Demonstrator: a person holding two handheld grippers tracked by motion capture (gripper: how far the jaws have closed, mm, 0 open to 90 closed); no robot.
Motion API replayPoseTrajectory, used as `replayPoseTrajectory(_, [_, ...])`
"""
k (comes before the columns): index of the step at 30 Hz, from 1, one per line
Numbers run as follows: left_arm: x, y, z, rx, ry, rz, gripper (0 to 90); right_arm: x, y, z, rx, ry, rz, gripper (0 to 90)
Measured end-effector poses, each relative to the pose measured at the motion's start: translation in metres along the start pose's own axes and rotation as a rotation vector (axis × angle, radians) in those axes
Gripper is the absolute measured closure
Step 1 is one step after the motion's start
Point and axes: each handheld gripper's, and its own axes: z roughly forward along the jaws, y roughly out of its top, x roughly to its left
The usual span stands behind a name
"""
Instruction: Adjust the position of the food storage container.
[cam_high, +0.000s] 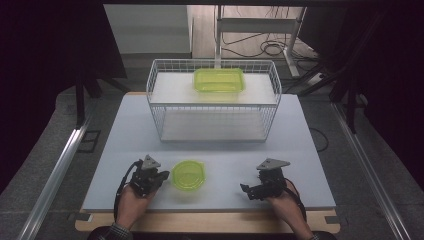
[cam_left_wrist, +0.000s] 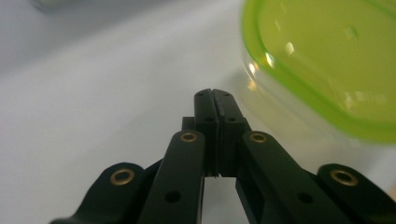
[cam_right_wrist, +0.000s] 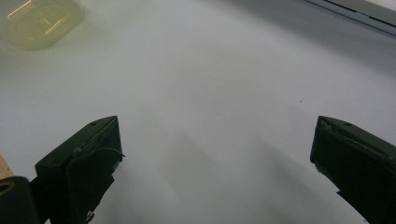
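On the table (cam_high: 125, 130) I see my left tongs (cam_high: 161, 176) near the front edge, held by the left hand (cam_high: 131, 204). In the left gripper view the left tongs (cam_left_wrist: 215, 93) have the two jaws pressed fully together, and nothing is between them. Just beside them, on their right, lies a round green lid (cam_high: 188, 174); in the left gripper view this lid (cam_left_wrist: 327, 60) is very close to the tips, but I cannot tell if it touches them.

My right tongs (cam_high: 244, 189) are also near the front edge, well apart from the lid, held by the right hand (cam_high: 285, 202). In the right gripper view the right tongs (cam_right_wrist: 217, 140) stand wide apart and hold nothing, with bare table between the jaws.

Farther back stands a white wire basket (cam_high: 155, 85). A green rectangular container (cam_high: 219, 80) is inside it, at the back.
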Motion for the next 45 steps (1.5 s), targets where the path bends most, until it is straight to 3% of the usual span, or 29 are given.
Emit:
replayPoseTrajectory(3, [-0.009,-0.001,0.006,0.019,-0.053,0.023,90.0,0.000,0.000,0.000,-0.002,0.000,-0.006,2.1])
replayPoseTrajectory(14, [-0.035,0.015,0.023,0.017,-0.117,0.073,89.9,0.002,-0.001,0.002,0.006,0.005,-0.014,2.2])
replayPoseTrajectory(18, [-0.046,0.019,0.031,0.023,-0.165,0.091,89.6,0.002,-0.001,0.002,0.010,0.008,-0.014,2.2])
replayPoseTrajectory(22, [-0.052,0.019,0.034,0.031,-0.175,0.106,89.1,0.002,-0.001,0.002,0.009,0.009,-0.013,2.2])
replayPoseTrajectory(27, [-0.048,0.018,0.028,0.011,-0.158,0.105,85.6,0.002,-0.001,0.003,0.008,0.011,-0.014,2.2])
replayPoseTrajectory(29, [-0.044,0.015,0.023,-0.007,-0.132,0.094,78.0,0.002,-0.001,0.002,0.006,0.013,-0.011,2.2])
replayPoseTrajectory(33, [-0.036,0.010,0.015,-0.042,-0.085,0.081,50.5,0.000,-0.002,0.002,-0.011,0.032,0.009,2.3])
replayPoseTrajectory(37, [-0.028,0.005,0.007,-0.073,-0.078,0.090,30.4,0.000,-0.001,0.000,-0.032,0.043,0.019,2.3])
replayPoseTrajectory(41, [-0.027,0.000,0.006,-0.040,-0.065,0.117,6.5,0.001,-0.001,0.000,-0.032,0.052,0.017,2.3])
replayPoseTrajectory(45, [-0.029,-0.007,0.001,-0.037,-0.061,0.148,3.4,0.001,-0.001,0.000,-0.036,0.060,0.021,2.3])
